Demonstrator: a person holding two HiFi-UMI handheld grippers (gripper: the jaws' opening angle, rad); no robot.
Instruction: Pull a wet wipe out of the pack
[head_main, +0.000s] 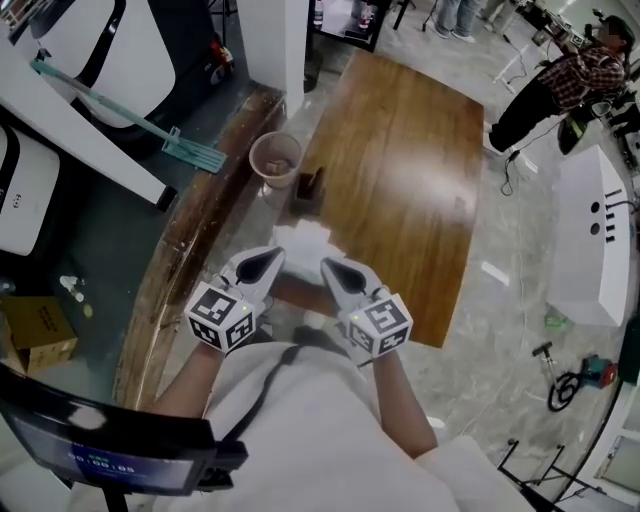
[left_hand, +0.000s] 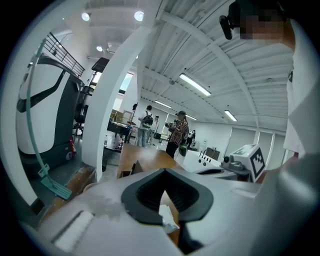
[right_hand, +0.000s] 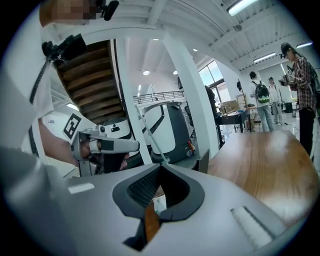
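Note:
A white wet wipe pack (head_main: 303, 238) lies near the front edge of the brown wooden table (head_main: 410, 170). Just in front of it, my left gripper (head_main: 268, 260) and right gripper (head_main: 335, 268) point at it side by side. Both are shut, with nothing between their jaws. In the left gripper view the left gripper (left_hand: 163, 171) has its jaws together; a bit of white pack (left_hand: 165, 220) shows through the gap below, and the right gripper (left_hand: 245, 162) is off to the right. In the right gripper view the right gripper (right_hand: 162, 168) is shut too, with the left gripper (right_hand: 102, 145) off to the left.
A paper cup (head_main: 275, 158) and a small dark box (head_main: 309, 190) stand on the table's left edge, beyond the pack. A green long-handled squeegee (head_main: 140, 122) leans at the left, above a cardboard box (head_main: 40, 333). A person (head_main: 560, 85) and a white machine (head_main: 590, 240) are at the right.

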